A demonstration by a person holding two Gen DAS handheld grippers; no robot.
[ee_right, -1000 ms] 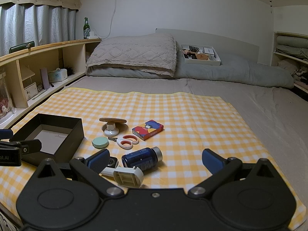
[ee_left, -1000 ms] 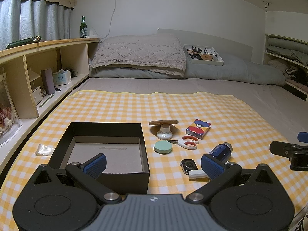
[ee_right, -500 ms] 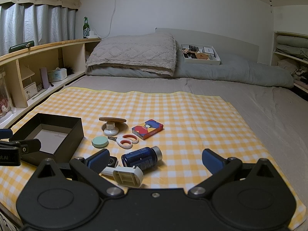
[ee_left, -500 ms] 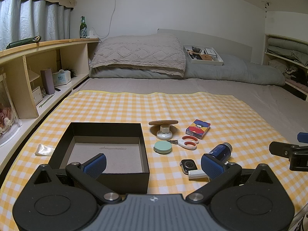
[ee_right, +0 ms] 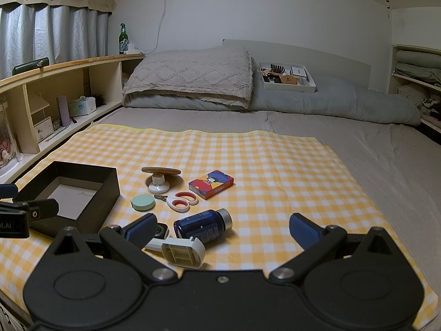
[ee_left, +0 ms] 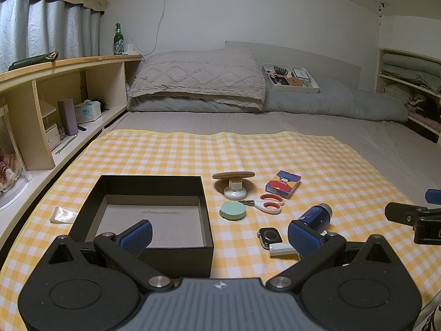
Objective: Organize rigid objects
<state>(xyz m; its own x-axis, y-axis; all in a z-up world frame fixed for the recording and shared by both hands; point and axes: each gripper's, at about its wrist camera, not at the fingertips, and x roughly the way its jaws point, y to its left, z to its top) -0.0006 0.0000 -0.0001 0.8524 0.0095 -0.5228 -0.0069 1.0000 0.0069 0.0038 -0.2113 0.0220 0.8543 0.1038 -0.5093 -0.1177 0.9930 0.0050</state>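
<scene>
An open black box (ee_left: 148, 190) (ee_right: 107, 193) lies empty on the yellow checked cloth (ee_left: 317, 162). Right of it lie a wooden-topped white stand (ee_left: 233, 183) (ee_right: 159, 178), a mint round case (ee_left: 233, 211) (ee_right: 142, 202), small scissors (ee_left: 266, 202) (ee_right: 179, 200), a card box (ee_left: 283, 184) (ee_right: 211, 184), a blue bottle (ee_left: 315, 217) (ee_right: 202, 225), a smartwatch (ee_left: 269, 236) and a white plastic piece (ee_right: 180, 251) (ee_left: 282, 249). My left gripper (ee_left: 219, 237) is open above the box's near right corner. My right gripper (ee_right: 220, 231) is open over the bottle and white piece. Both are empty.
A wooden shelf unit (ee_left: 41, 104) runs along the left of the bed. Pillows (ee_left: 198, 80) and a white tray (ee_left: 289, 78) lie at the headboard. A shelf of bedding (ee_left: 410, 82) stands on the right. A clear wrapper (ee_left: 62, 214) lies left of the box.
</scene>
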